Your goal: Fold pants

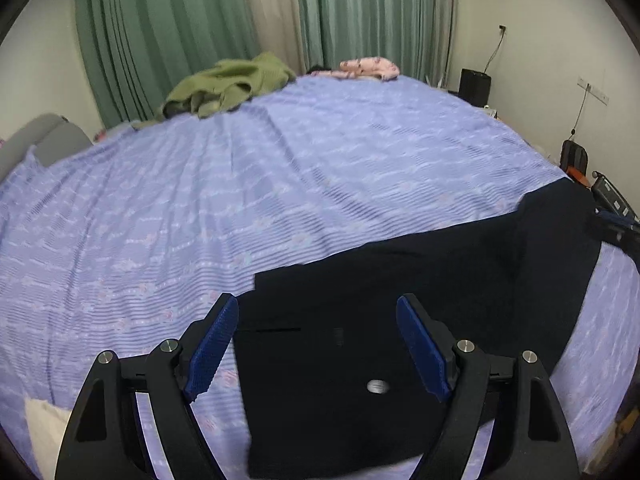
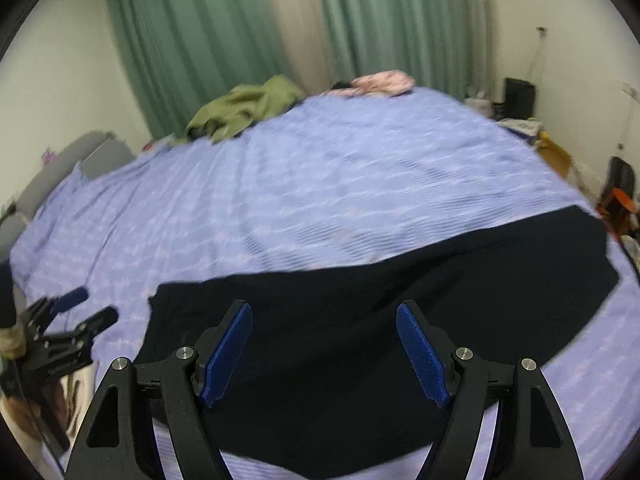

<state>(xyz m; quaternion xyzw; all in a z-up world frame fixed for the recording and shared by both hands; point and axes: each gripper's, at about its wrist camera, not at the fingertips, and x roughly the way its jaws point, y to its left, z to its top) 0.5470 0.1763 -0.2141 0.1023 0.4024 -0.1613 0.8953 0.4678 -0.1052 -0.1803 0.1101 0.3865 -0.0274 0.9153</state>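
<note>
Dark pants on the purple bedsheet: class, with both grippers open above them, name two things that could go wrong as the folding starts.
1. The left gripper hangs over the pants beside their edge; a pinch there might catch the bedsheet too.
2. The pants lie long across the bed near its edge, with the right gripper over the middle; grasping there may bunch the cloth or drag it off.

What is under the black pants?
The black pants lie spread flat on the purple bed sheet, which shows all around them. The patch of sheet right beneath them is covered, so anything there stays hidden. Both grippers hover open above the pants.
</note>
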